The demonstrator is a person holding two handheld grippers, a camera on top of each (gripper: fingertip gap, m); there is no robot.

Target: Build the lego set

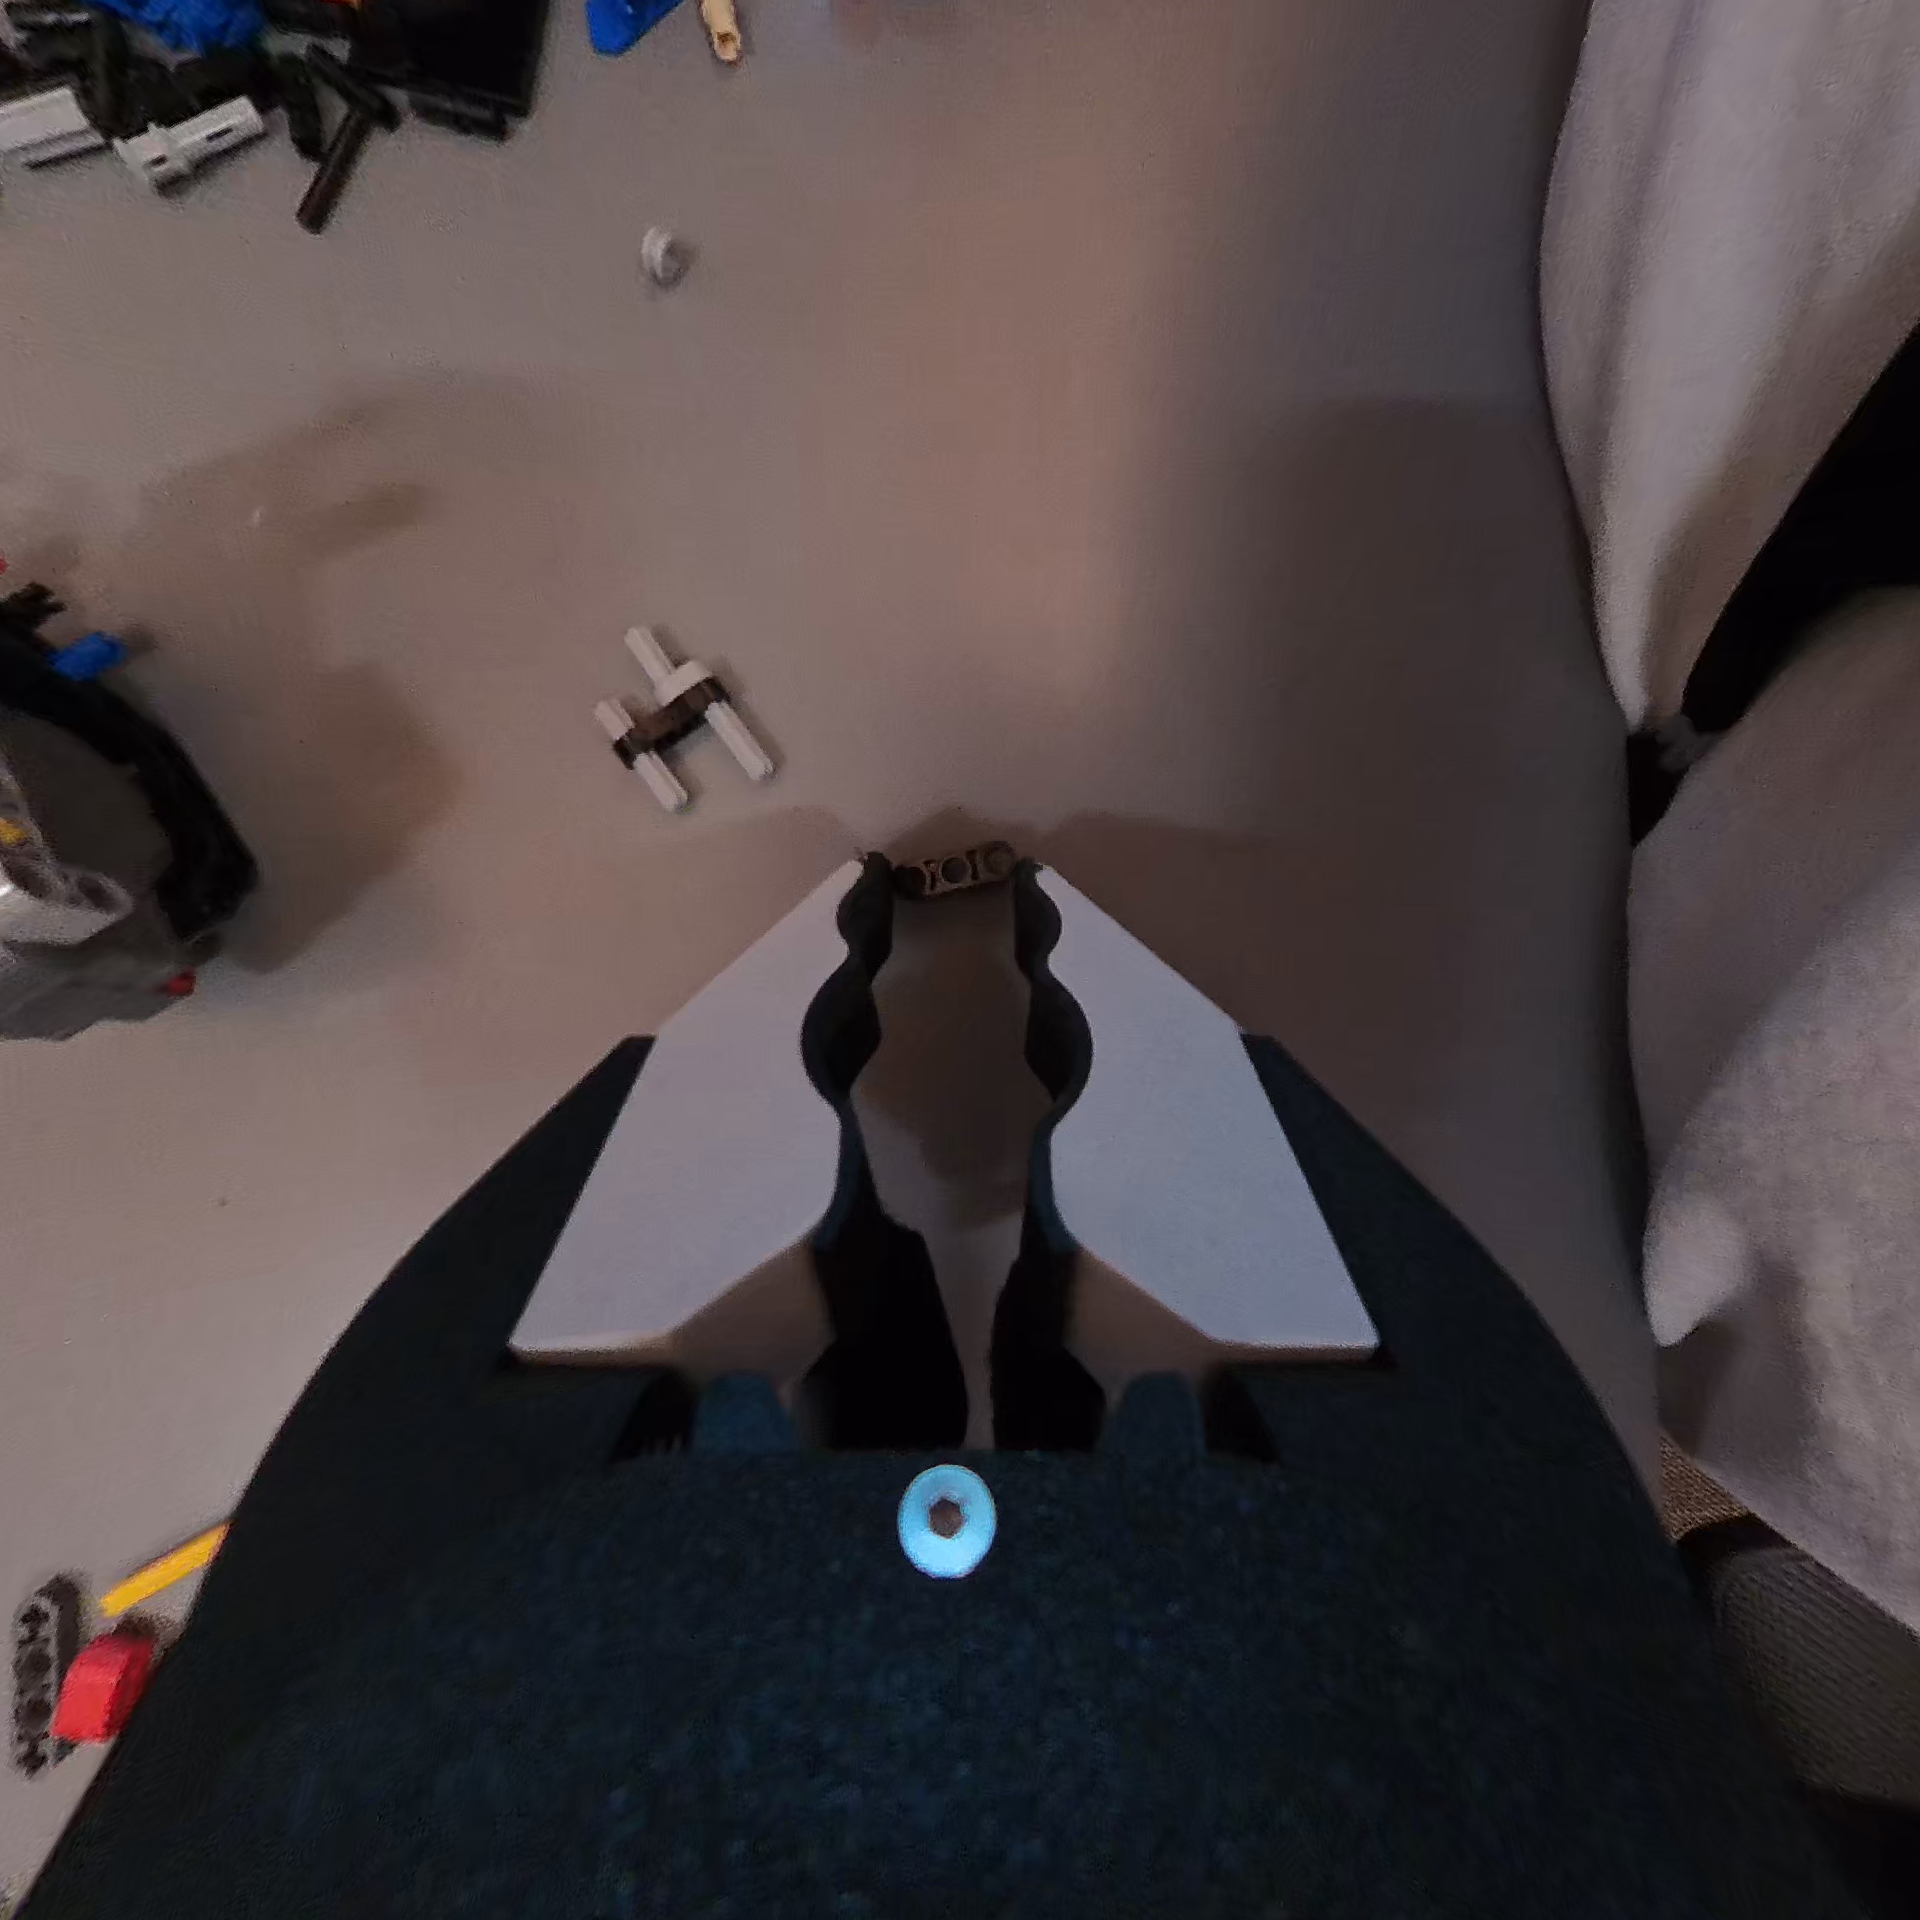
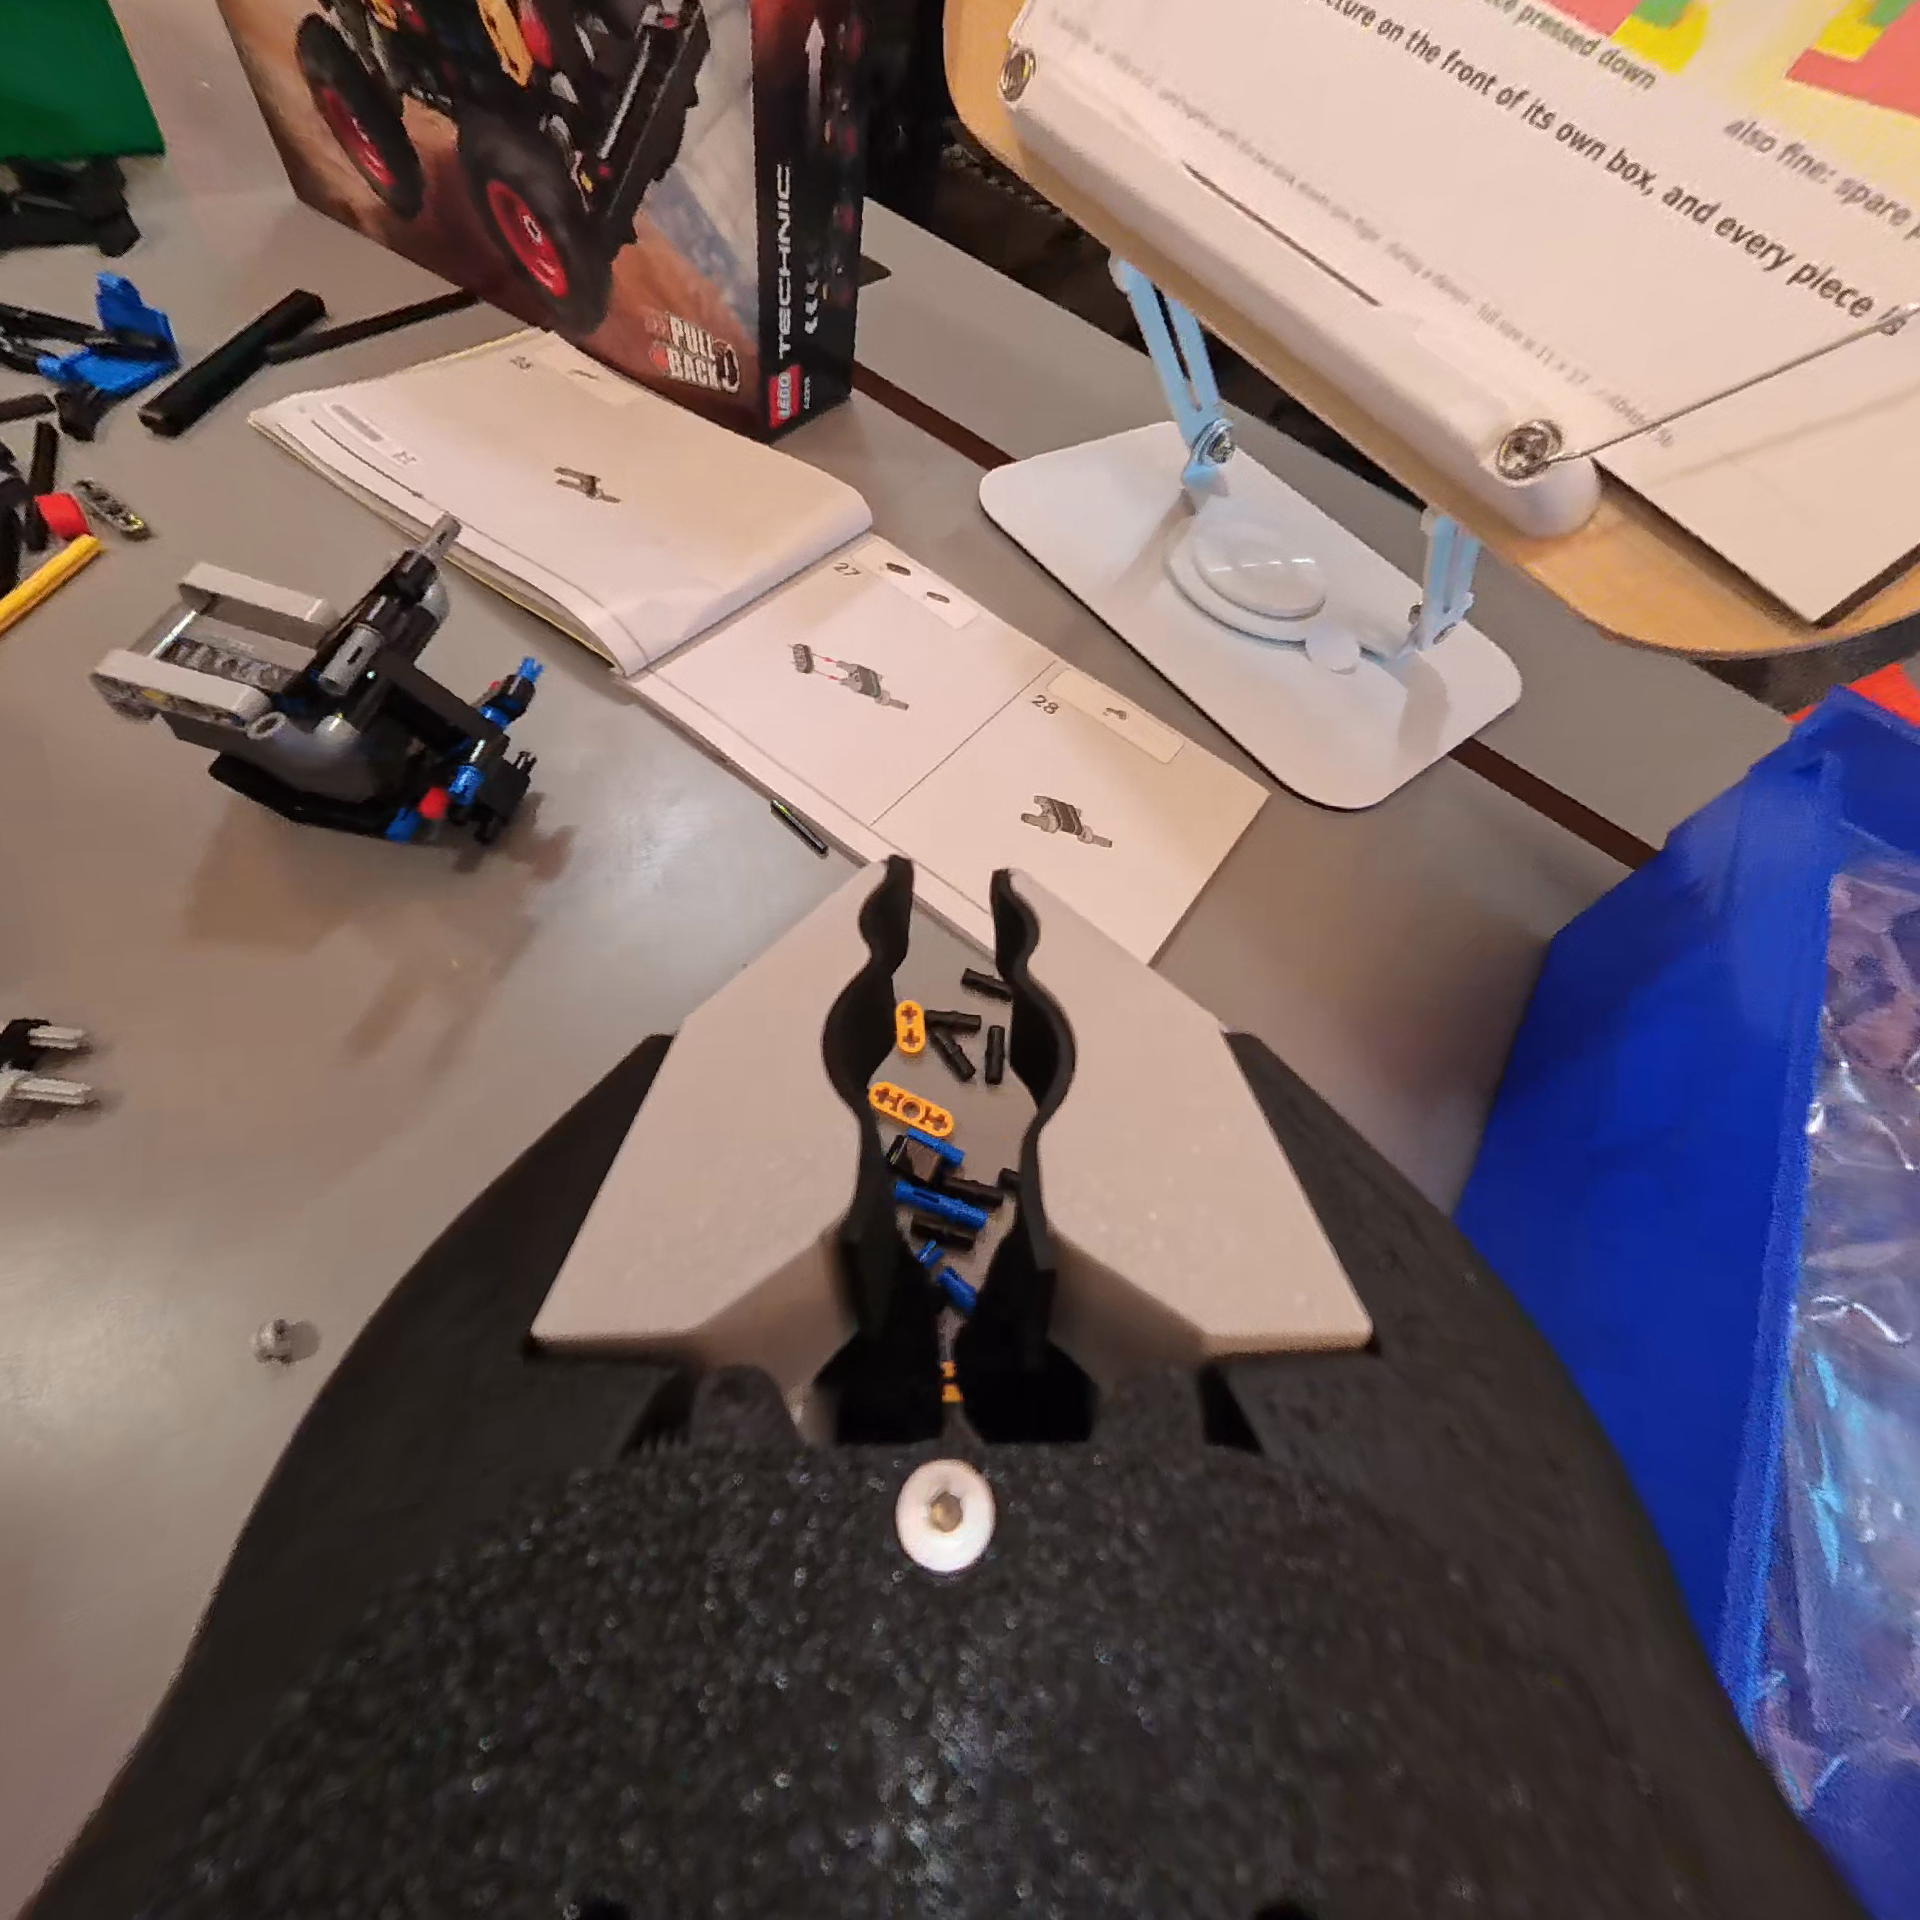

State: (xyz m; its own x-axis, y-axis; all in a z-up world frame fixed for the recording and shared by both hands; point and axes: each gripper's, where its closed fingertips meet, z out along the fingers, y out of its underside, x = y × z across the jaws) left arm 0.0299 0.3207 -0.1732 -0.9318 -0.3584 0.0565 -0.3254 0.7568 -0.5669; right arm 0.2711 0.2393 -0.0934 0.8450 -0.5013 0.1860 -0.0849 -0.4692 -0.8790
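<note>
the left gripper (image 1: pixel 954 871) pinches a short dark beam (image 1: pixel 954 869), apparently crosswise between its tips; axle assembly (image 1: pixel 686 717) lies far-left; right gripper (image 2: pixel 951 883) is open, empty.

A small dark beam with three holes (image 1: pixel 954 869) sits crosswise, clamped at the tips of the left gripper (image 1: pixel 951 873). At about 10 o'clock from it, two white axles joined by a black connector (image 1: pixel 683 717) lie flat on the grey desk (image 1: pixel 1039 468). The part-built grey, black and blue chassis (image 2: pixel 322 696) rests tilted on the desk at 10 o'clock in the right wrist view. Loose orange, black and blue pieces (image 2: pixel 930 1122) lie scattered low in the middle.
</note>
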